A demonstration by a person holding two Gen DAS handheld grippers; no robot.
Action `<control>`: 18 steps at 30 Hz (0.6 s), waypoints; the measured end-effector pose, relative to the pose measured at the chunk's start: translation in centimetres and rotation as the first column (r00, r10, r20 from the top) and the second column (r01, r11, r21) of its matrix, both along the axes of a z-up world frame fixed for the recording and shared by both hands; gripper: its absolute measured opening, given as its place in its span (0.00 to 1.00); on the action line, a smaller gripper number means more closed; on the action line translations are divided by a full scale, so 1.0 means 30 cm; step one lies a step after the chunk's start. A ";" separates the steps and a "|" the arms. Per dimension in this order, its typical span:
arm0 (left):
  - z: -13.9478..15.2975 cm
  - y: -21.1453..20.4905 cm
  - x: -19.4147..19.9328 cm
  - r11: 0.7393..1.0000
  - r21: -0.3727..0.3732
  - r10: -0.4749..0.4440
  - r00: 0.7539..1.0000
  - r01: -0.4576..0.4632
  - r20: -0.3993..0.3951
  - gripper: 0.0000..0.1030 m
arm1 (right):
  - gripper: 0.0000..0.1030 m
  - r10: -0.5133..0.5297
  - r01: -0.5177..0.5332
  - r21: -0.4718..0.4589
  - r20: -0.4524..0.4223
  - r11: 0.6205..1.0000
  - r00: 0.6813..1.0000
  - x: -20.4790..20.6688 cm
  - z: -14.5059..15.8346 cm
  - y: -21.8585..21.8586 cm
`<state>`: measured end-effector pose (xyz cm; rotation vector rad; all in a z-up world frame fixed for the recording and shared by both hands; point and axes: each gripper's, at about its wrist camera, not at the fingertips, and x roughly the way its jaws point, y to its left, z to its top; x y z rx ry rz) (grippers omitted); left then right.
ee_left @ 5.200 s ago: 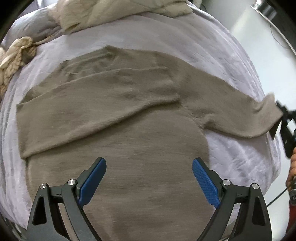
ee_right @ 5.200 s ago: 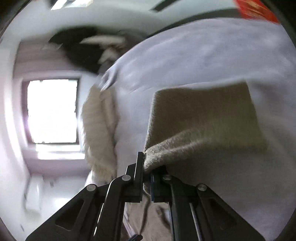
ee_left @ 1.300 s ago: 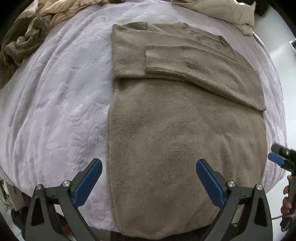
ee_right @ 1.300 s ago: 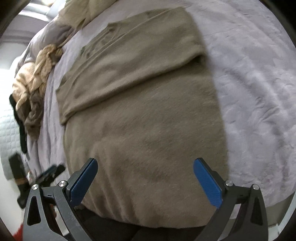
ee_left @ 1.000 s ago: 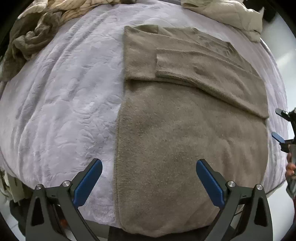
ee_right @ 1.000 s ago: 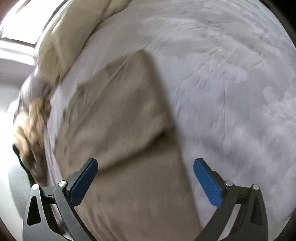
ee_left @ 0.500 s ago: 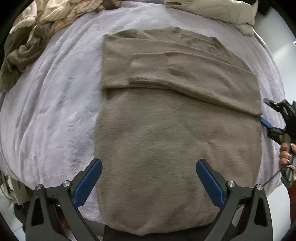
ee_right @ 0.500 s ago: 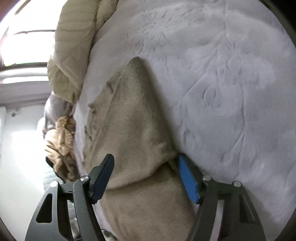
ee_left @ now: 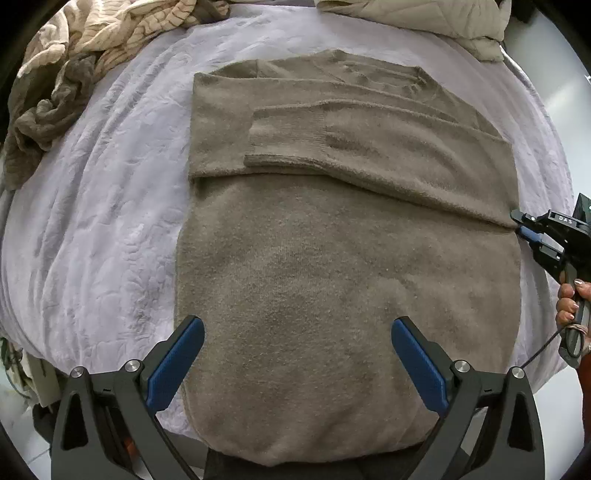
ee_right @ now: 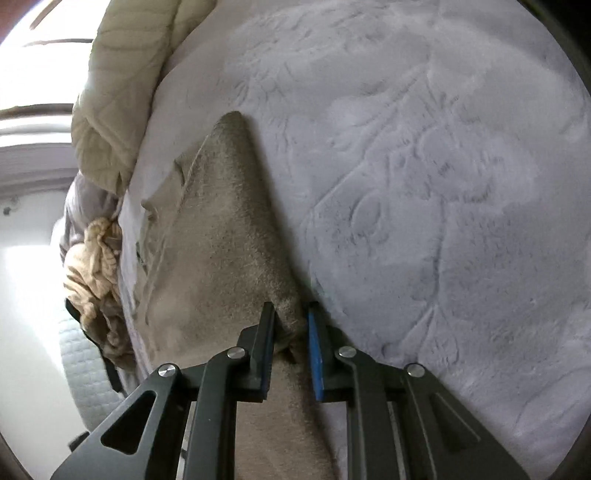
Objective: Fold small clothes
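A bedroom in a home; a bed (ee_left: pixel 92 206) under a pale lilac embossed cover, a quilted beige comforter (ee_right: pixel 122 92) bunched at its head, loose clothes (ee_left: pixel 74 55) heaped in one corner; daylight beyond.

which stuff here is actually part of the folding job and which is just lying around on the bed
Part of the job:
- taupe sweater, sleeves folded across its chest
- right gripper, shut on the sweater's side edge
- left gripper, open above the hem

Just lying about:
- crumpled tan and brown clothes
- beige quilted cover
- lavender bedspread underneath
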<state>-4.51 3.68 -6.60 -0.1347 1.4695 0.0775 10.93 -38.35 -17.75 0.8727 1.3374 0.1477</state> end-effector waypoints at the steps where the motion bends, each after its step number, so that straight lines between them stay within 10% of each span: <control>1: 0.004 -0.001 -0.001 1.000 -0.003 0.003 1.000 -0.003 0.004 0.98 | 0.22 -0.001 0.001 0.016 0.004 1.000 1.000 -0.005 0.006 -0.005; 5: 0.013 -0.012 -0.002 1.000 -0.006 0.007 1.000 -0.007 0.012 0.98 | 0.30 -0.003 0.001 0.099 0.020 0.995 1.000 -0.041 0.057 -0.002; 8: 0.026 -0.031 -0.001 1.000 -0.018 0.014 1.000 -0.013 0.022 0.98 | 0.65 -0.029 0.023 0.178 0.030 0.984 0.999 -0.100 0.098 0.011; 11: 0.041 -0.059 0.003 1.000 -0.025 0.013 0.999 -0.012 0.034 0.98 | 0.69 -0.025 0.018 0.246 0.027 0.969 0.999 -0.144 0.120 0.049; 18: 0.062 -0.120 0.001 0.999 -0.039 0.006 0.999 -0.004 0.045 0.98 | 1.00 0.127 -0.126 0.226 0.008 0.966 0.992 -0.220 0.177 0.153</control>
